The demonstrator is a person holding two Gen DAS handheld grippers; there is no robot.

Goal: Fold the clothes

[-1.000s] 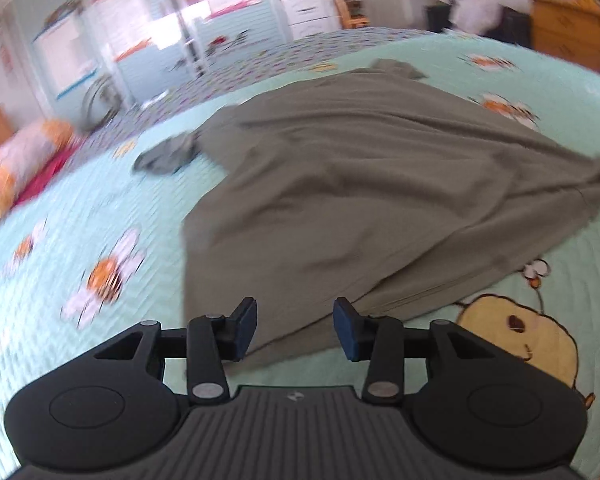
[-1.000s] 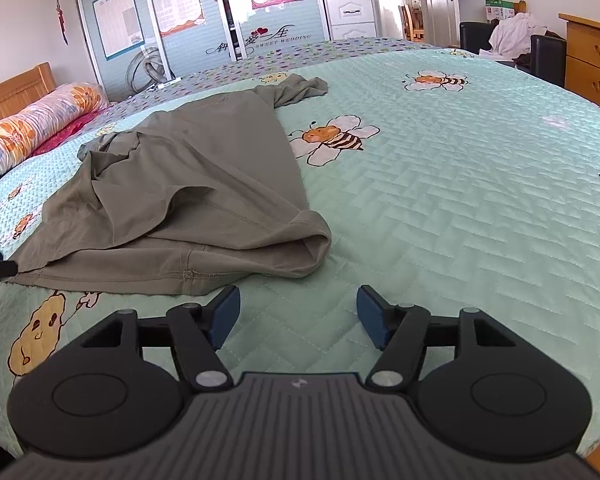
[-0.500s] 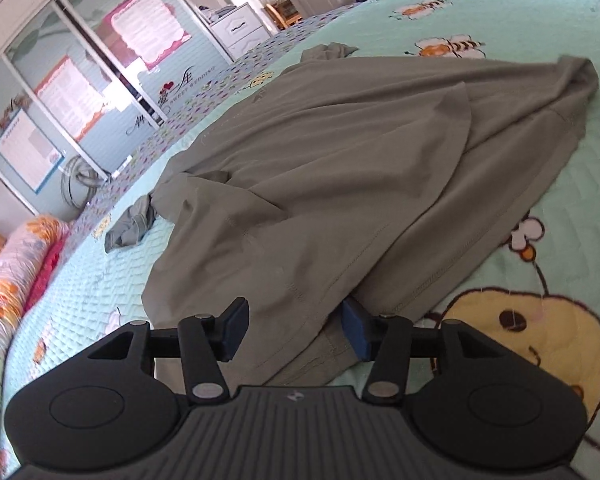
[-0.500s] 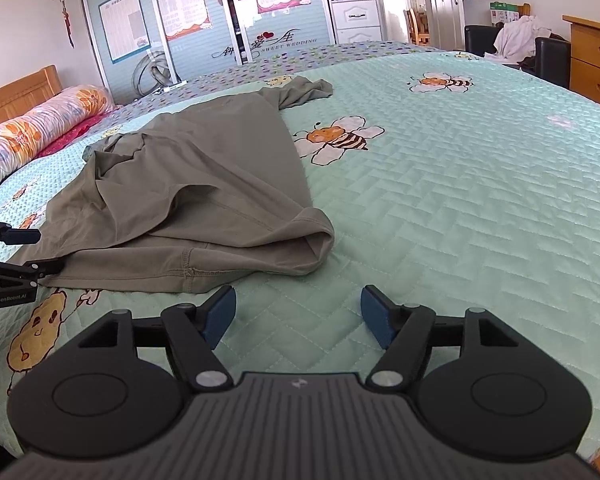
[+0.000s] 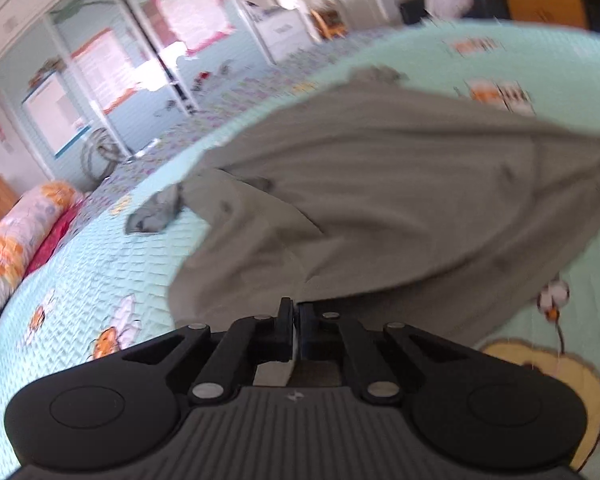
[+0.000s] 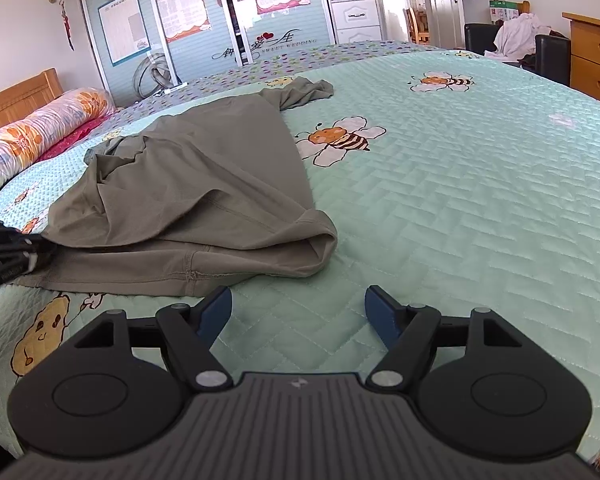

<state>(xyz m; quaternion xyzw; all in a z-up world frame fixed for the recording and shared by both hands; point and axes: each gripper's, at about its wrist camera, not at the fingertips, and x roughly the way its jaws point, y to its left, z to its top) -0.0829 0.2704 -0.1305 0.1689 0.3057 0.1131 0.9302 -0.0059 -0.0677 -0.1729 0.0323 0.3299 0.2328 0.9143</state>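
Left wrist view, left tongs (image 5: pixel 294 314) pinching shirt (image 5: pixel 400 200) hem

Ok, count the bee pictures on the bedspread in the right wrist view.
2. One large bee lies just right of the olive shirt; a smaller bee is further back toward the dresser. The shirt may cover others.

Shirt (image 6: pixel 204 184) lies on bed (image 6: pixel 460 208), pillow (image 6: pixel 36 136) left.

A mint-green quilted bedspread with bee prints (image 6: pixel 480 200) covers the bed; a floral bolster pillow (image 6: pixel 36 128) lies beside the wooden headboard (image 6: pixel 16 96).
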